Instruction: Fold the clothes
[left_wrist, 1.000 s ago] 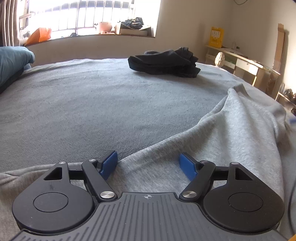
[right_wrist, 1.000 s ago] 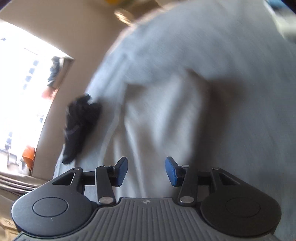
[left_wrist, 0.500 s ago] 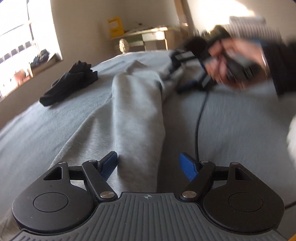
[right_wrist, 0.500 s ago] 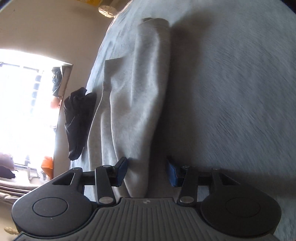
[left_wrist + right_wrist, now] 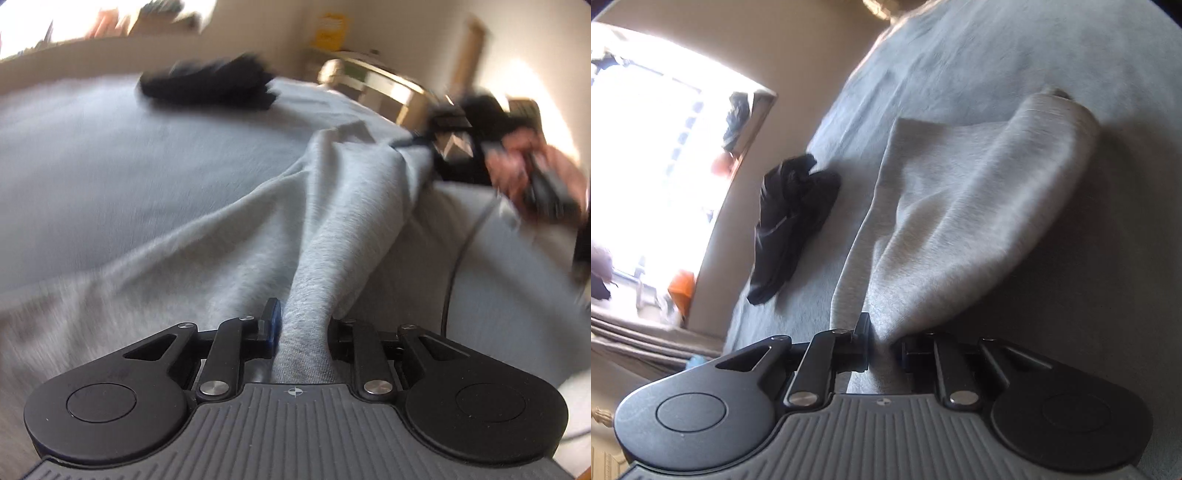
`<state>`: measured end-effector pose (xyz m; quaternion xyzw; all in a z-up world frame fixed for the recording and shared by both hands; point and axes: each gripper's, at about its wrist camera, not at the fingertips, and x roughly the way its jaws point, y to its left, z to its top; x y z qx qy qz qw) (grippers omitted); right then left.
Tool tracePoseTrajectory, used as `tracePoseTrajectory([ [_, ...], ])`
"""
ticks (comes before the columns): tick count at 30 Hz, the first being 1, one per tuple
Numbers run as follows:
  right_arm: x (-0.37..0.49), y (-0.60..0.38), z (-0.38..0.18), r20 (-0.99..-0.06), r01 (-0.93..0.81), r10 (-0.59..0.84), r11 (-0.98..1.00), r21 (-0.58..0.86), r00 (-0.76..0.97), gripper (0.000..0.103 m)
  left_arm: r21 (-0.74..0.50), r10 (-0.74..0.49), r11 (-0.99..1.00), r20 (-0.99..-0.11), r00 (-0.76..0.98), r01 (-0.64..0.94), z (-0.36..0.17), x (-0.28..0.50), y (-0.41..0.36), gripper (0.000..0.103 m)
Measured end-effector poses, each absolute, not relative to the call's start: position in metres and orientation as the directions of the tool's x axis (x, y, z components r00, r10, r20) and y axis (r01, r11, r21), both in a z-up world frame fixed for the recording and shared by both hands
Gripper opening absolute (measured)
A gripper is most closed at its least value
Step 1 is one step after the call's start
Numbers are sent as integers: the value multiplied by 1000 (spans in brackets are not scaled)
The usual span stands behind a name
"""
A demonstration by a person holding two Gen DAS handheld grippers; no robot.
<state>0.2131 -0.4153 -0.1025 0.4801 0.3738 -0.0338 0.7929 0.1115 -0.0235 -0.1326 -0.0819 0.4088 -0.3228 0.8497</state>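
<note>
Both grippers are clamping down on the same grey sweatshirt (image 5: 343,206) rn, which is spread over the grey bed cover (image 5: 110,155). Left gripper (image 5: 301,328): jaws closing, a bunched ridge of the grey fabric pinched between the pads, cloth running up and away from it toward the other hand. Right gripper (image 5: 884,345): same deal, jaws closing w/ a fold of the sweatshirt squeezed between them, rest of the garment billowing out in front and to the right.

In the left wrist view you can see the person's right hand (image 5: 532,173) w/ its gripper at the far end of the sweatshirt, pretty blurry tho. A black cable (image 5: 452,280) runs across the cover below it.

Black clothes pile (image 5: 790,221) sits further off on the bed, apart from the sweatshirt, near the bright window (image 5: 646,155). Orange thing (image 5: 682,290) on the sill, can't tell what it is.
</note>
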Motion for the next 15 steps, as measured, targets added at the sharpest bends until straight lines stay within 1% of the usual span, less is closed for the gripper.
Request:
tracePoseTrajectory([
  [2, 232, -412, -103, -651, 440, 325, 527, 727, 686, 19, -610, -699, 715, -614, 367, 341, -151, 139, -2, 20],
  [3, 235, -410, -107, -656, 454, 333, 513, 729, 677, 21, -687, -737, 673, -586, 337, 276, -159, 148, 8, 19],
  [6, 248, -401, -115, -668, 462, 346, 515, 722, 659, 32, -762, -779, 614, -543, 314, 205, -170, 154, 20, 20],
  [9, 255, -393, -120, -679, 455, 342, 541, 707, 650, 31, -724, -762, 639, -553, 336, 260, -165, 148, 13, 20],
  [13, 238, -392, -109, -683, 409, 292, 622, 667, 670, 13, -666, -750, 661, -562, 349, 347, -156, 140, 1, 20],
  [15, 222, -401, -97, -685, 406, 248, 651, 642, 685, 11, -627, -751, 660, -565, 341, 414, -149, 132, -4, 21],
])
